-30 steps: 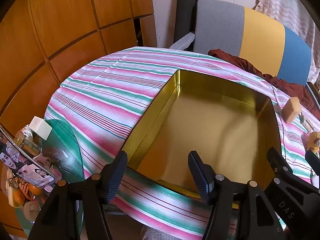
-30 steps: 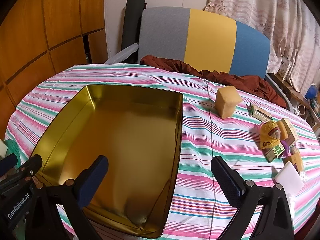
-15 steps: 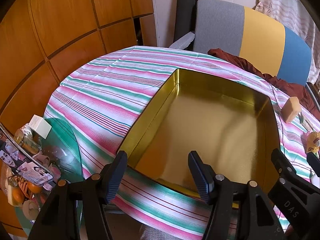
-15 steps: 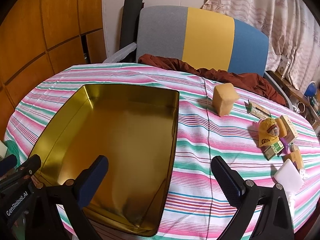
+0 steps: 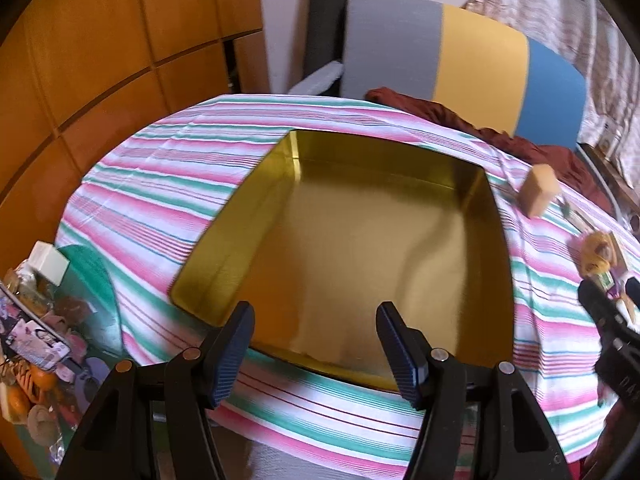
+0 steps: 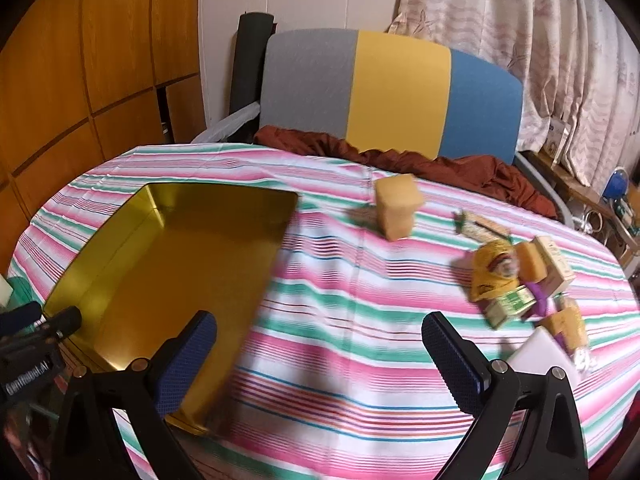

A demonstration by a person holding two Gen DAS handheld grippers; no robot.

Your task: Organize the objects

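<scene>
An empty gold tin box (image 5: pixel 472 184) (image 6: pixel 96 240) lies on the striped tablecloth. My left gripper (image 5: pixel 316 328) hangs open over its near edge, nothing between the fingers. My right gripper (image 6: pixel 320 340) is open above the bare cloth to the right of the box. A tan block (image 6: pixel 398 210) (image 5: pixel 538 194) stands upright past the box's far right corner. Further right lies a heap of small items: a yellow toy (image 6: pixel 494 268), a green-labelled packet (image 6: pixel 510 306), small boxes (image 6: pixel 554 264) and a white flat piece (image 6: pixel 538 354).
A grey, yellow and blue chair back (image 6: pixel 392 88) with a dark red cloth (image 6: pixel 400 156) stands behind the table. Wooden panels (image 5: pixel 100 40) line the left wall. A green glass side table (image 5: pixel 80 300) with clutter sits at the lower left. Curtains (image 6: pixel 540 40) hang at right.
Both views have swung right and blurred. The right gripper has moved right, from over the box to over the cloth. The left gripper shifted right along the box's near edge.
</scene>
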